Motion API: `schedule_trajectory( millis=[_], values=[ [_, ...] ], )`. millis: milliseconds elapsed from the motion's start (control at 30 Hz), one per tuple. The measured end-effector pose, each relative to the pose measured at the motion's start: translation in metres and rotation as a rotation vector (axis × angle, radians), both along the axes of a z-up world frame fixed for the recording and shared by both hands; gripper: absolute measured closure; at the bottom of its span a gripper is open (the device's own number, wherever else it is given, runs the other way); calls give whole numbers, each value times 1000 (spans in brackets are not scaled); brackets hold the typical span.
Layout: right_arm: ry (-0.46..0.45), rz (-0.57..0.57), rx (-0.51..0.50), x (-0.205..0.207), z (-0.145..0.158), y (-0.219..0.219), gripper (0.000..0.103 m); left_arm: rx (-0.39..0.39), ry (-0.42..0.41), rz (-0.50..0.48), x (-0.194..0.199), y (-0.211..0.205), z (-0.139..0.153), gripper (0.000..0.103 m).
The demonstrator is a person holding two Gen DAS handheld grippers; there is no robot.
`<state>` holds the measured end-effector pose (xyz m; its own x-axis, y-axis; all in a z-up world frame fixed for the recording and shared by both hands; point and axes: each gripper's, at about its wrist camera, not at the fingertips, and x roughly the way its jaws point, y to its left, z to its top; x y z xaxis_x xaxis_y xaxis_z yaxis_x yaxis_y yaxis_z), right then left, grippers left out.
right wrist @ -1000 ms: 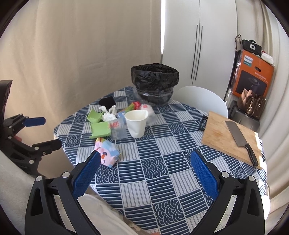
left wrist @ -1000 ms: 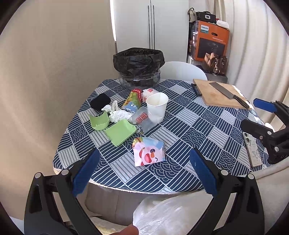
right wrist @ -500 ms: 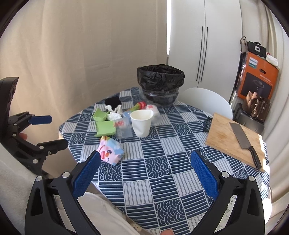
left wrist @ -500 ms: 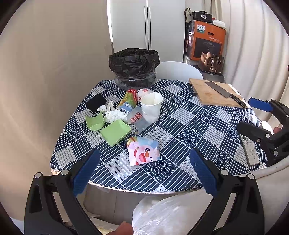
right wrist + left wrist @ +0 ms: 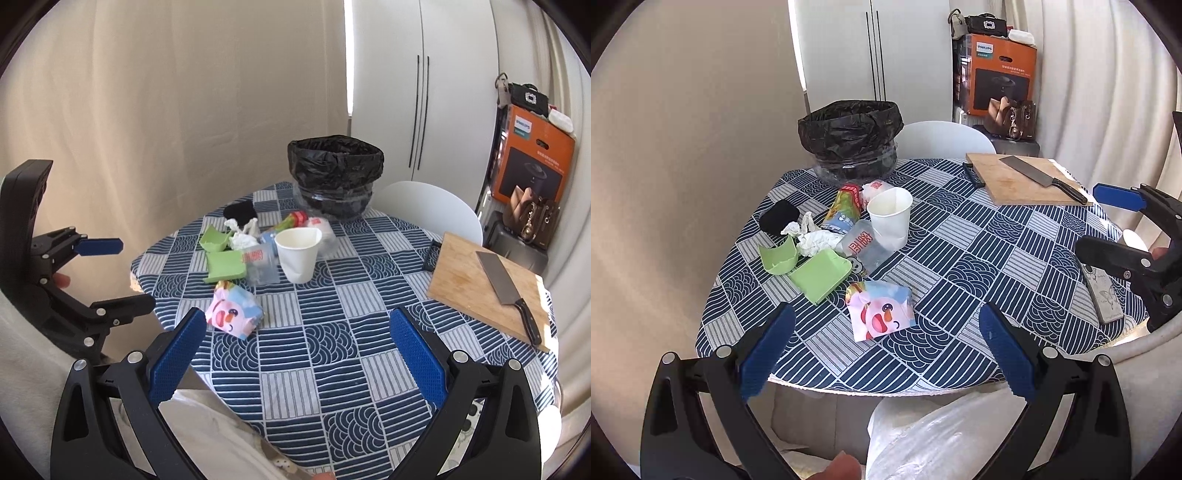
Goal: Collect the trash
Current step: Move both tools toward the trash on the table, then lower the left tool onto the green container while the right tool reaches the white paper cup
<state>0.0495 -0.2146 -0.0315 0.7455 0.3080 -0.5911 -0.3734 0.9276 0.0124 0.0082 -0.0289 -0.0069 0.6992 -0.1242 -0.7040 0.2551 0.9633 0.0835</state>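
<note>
Both grippers hang before the near edge of the table (image 5: pixel 960 236) with nothing between their blue pads. The left gripper (image 5: pixel 882 350) is spread wide, above a crumpled clear plastic bag (image 5: pixel 923 439) at the bottom of its view. The right gripper (image 5: pixel 295 350) is spread just as wide over the blue patterned cloth; it shows from the side at the right edge of the left wrist view, and the left one shows likewise at the left edge of the right wrist view.

Nearest the left gripper lies a pink cartoon wrapper (image 5: pixel 881 308), flat on the cloth. Just behind it sit two pieces of green plastic (image 5: pixel 820 271), a crumpled white tissue (image 5: pixel 816 238) and a clear packet with red print (image 5: pixel 862 245). A white paper cup (image 5: pixel 890 218) stands upright against that packet, with a green and red snack bag (image 5: pixel 844 206) and a black cloth (image 5: pixel 777 218) beyond. At the far edge stands a bin lined with a black bag (image 5: pixel 851 136), a white chair (image 5: pixel 943 138) behind it.

To the right, well apart from the litter, a wooden cutting board (image 5: pixel 1015 181) carries a cleaver (image 5: pixel 1039 177). A phone (image 5: pixel 1102 291) lies near the right gripper.
</note>
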Motion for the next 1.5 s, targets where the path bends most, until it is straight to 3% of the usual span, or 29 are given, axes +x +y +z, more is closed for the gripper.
schedule_trajectory(
  millis=[433, 800, 1067, 1500],
  values=[
    [113, 21, -49, 31, -16, 15, 8, -10, 72, 100, 48, 44, -9, 6],
    [156, -47, -24, 95, -26, 35, 9, -24, 162, 130, 114, 93, -20, 6],
    [186, -66, -107, 140, -42, 66, 9, -11, 223, 142, 160, 116, -43, 6],
    [298, -106, -94, 210, -61, 103, 9, -20, 359, 123, 228, 147, -95, 6]
  ],
)
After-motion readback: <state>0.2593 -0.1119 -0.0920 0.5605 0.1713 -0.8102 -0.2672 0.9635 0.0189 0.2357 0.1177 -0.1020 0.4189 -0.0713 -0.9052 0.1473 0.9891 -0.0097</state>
